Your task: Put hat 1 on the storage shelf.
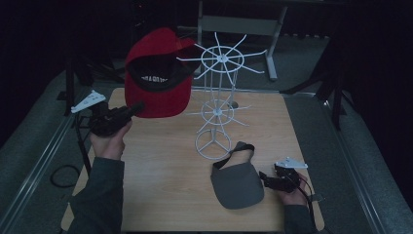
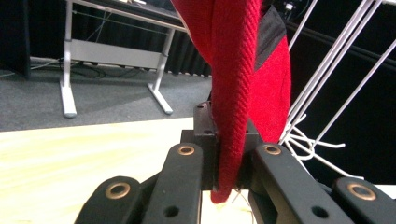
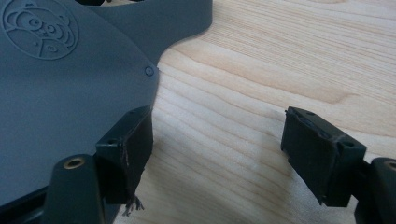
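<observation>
1. Left claw (image 1: 137,108) pinches the brim edge of the red cap (image 1: 156,73), held in the air above the worktop (image 1: 160,170), just left of the white wire rack (image 1: 216,105).
2. Right claw (image 3: 219,154) spread, low on worktop, one jaw against the grey visor (image 1: 237,183).
3. Rack stands between cap and visor; its top spokes are near the cap's crown.
4. Metal-legged table (image 1: 243,24) behind the worktop.
</observation>
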Tool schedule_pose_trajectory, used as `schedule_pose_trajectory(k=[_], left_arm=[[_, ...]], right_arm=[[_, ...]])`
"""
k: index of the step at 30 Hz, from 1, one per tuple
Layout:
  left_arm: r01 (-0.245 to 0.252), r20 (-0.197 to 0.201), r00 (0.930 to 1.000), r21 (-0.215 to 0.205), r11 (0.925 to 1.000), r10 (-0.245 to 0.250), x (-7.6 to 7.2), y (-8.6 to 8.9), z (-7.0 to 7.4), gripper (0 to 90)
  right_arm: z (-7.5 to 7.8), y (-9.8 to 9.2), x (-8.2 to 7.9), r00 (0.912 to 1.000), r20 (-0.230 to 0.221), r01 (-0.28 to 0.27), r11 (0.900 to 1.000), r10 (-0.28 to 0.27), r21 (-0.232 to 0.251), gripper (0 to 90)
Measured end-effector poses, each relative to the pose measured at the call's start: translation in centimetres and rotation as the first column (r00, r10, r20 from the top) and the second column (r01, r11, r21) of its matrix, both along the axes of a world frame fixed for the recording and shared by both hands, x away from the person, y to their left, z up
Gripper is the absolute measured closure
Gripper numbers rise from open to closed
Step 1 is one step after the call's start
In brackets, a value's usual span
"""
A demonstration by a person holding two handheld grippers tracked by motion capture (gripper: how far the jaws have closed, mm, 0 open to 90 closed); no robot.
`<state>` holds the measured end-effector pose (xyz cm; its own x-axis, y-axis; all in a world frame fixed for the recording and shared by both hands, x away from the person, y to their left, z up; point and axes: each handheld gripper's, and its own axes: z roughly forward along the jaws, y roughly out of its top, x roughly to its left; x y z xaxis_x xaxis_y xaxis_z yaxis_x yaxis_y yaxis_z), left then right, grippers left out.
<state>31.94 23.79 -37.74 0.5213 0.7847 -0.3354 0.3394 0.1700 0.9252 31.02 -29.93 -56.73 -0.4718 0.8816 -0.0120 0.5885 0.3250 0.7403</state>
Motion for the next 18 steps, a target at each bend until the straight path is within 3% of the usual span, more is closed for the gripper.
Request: schedule_pose_trajectory(k=[11, 18], left_arm=[[0.007, -0.010, 0.9999, 0.042, 0.9991, -0.007, -0.3, -0.4, -2.4, 85.6], [0.020, 0.000, 0.9998, 0.111, 0.9936, -0.020, -0.5, -1.4, -3.3, 85.6]], right_arm=[[0.0, 0.0, 0.0, 1.0000, 0.000, -0.001, 1.000, 0.001, -0.001, 24.9], [0.0, 0.0, 0.0, 1.0000, 0.000, 0.000, 1.000, 0.000, -0.001, 24.9]])
